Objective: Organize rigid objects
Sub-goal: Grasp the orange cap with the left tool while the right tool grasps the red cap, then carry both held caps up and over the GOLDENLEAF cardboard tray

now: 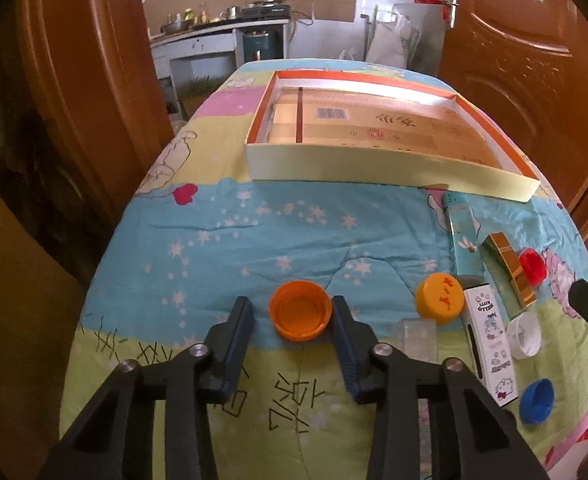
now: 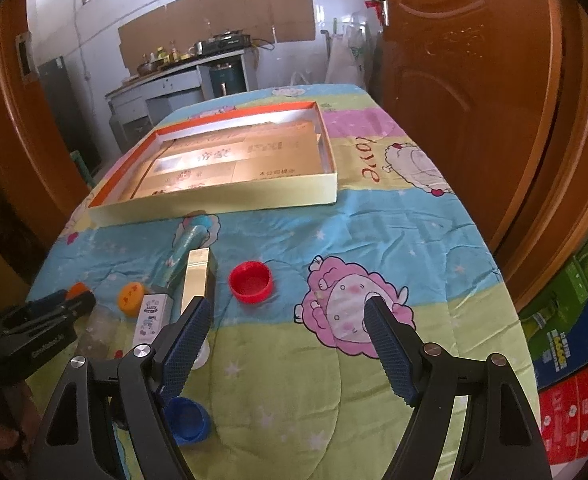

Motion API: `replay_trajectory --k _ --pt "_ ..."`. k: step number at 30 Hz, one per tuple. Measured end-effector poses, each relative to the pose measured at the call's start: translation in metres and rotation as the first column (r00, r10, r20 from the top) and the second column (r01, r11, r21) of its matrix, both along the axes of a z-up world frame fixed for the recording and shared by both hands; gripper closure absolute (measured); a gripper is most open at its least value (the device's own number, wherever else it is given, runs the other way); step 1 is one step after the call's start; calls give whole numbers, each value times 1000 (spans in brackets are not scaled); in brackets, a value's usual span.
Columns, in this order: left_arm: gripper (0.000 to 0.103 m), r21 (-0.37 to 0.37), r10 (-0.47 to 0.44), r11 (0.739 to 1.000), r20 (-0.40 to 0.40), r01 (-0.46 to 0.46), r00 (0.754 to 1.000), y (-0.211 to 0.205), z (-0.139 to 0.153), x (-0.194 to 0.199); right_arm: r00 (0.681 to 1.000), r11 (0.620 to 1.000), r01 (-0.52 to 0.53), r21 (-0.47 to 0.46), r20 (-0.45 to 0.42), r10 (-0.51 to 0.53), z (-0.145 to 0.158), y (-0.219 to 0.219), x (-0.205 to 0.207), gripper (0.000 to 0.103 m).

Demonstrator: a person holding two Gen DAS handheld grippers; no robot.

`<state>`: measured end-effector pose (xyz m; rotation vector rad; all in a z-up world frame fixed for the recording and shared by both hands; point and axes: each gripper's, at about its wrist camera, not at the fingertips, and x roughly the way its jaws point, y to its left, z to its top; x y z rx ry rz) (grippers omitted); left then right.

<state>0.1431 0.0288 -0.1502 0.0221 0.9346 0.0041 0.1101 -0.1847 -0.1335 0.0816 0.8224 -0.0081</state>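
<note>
The open orange cap (image 1: 300, 310) is bracketed by the left hand-held gripper (image 1: 293, 312), right pad touching, left pad apart, so not clamped yet. Probably needs squeezing, then carrying to the box (image 1: 374, 168). Right hand-held gripper (image 2: 286, 312) is spread wide, empty.

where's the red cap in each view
Left wrist view: red cap at the far right edge, mouth up, just behind the gold box.
Right wrist view: red cap left of centre, on the blue band of the quilt, right of the gold box.
Shared landmark: the shallow cardboard tray lying beyond it.
</note>
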Motion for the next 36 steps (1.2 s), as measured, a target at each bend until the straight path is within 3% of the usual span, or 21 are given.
replay_trajectory --k 16,18,20,23,36 --pt "73 -25 -21 999 3 21 1000 3 0 7 995 983 -93 -161 -37 88 -20 26 32 23" --pt "72 -23 -25 999 3 25 1000 3 0 10 994 978 -110 -177 -47 103 -22 29 38 28" --pt "72 -22 -27 999 2 27 1000 2 -1 13 991 974 -130 -185 -50 122 -23 33 44 51" --pt "72 -25 -28 999 0 28 1000 2 -1 16 987 971 -153 -182 -79 141 -27 35 54 72" --pt "73 -42 -40 998 10 40 999 0 12 16 987 978 -159 -132 -40 154 -9 27 46 72"
